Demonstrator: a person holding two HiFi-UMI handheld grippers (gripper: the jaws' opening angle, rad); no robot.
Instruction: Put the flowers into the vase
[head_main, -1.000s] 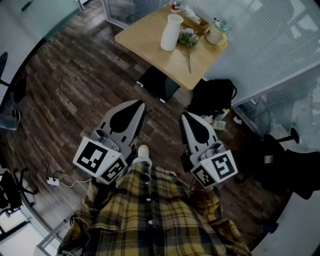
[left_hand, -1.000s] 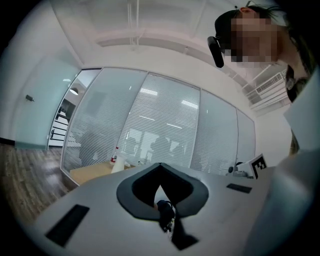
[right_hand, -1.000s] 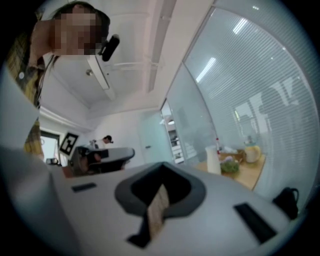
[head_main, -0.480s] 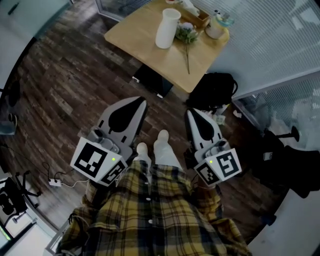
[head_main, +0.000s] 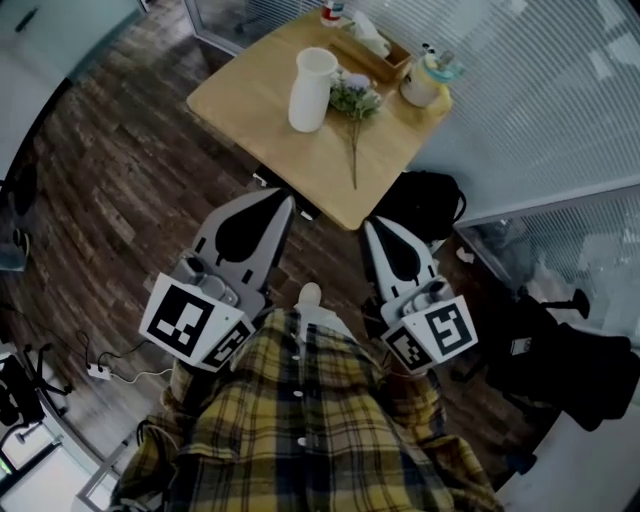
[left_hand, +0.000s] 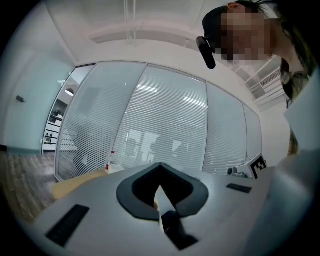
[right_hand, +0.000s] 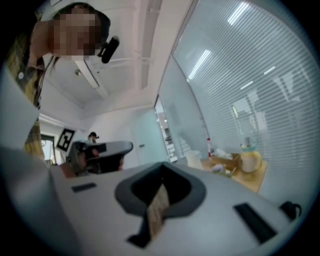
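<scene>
A tall white vase (head_main: 310, 90) stands on the wooden table (head_main: 240, 95) at the top of the head view. Right of it lies a bunch of flowers (head_main: 352, 98), its long stem pointing toward the table's near edge. Both grippers are held out level in front of my plaid shirt, short of the table. The left gripper (head_main: 287, 201) is shut and holds nothing. The right gripper (head_main: 367, 226) is also shut and holds nothing. In the right gripper view the vase (right_hand: 194, 159) and the table (right_hand: 250, 179) show small at the right, beyond the closed jaws.
A wooden tray with tissues (head_main: 372, 50), a cream jar with a teal lid (head_main: 424, 82) and a red-capped bottle (head_main: 332, 12) stand at the table's far side. A black backpack (head_main: 428, 205) lies on the floor beside the table. Blinded glass walls enclose the corner. A power strip (head_main: 96, 371) lies at left.
The table, vase and flowers have come closer and lower in the head view as the person walks toward them. Both grippers have stayed shut and in front of the body.
</scene>
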